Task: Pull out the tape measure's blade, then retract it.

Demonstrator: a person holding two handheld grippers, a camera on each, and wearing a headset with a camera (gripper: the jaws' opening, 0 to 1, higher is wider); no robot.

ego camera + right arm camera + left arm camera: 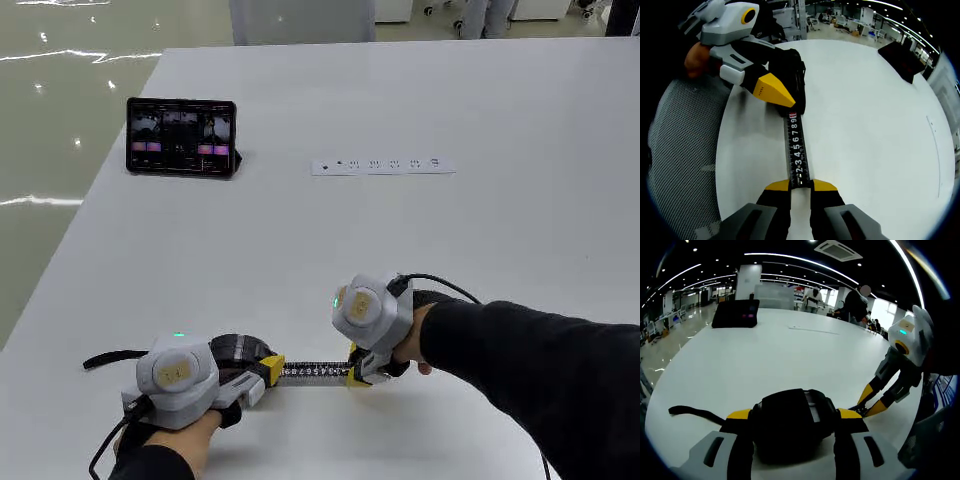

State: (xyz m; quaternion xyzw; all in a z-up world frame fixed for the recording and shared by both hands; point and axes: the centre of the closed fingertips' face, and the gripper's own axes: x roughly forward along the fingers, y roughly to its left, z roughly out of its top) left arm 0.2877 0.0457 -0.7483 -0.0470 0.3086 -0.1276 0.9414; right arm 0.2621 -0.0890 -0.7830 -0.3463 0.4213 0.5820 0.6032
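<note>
Left gripper point(794, 414) is clamped on the tape measure case point(238, 349), near-left on the table point(420, 100). Right gripper point(801, 185) is pinched on the blade point(797, 150) end, probably at the hook, though the jaws hide it. Blade is out a short way, with its long axis running left-right between the two grippers. Case lies left of the right gripper, so extending means right gripper travels further right along that axis. Retracting means back left toward the case.
</note>
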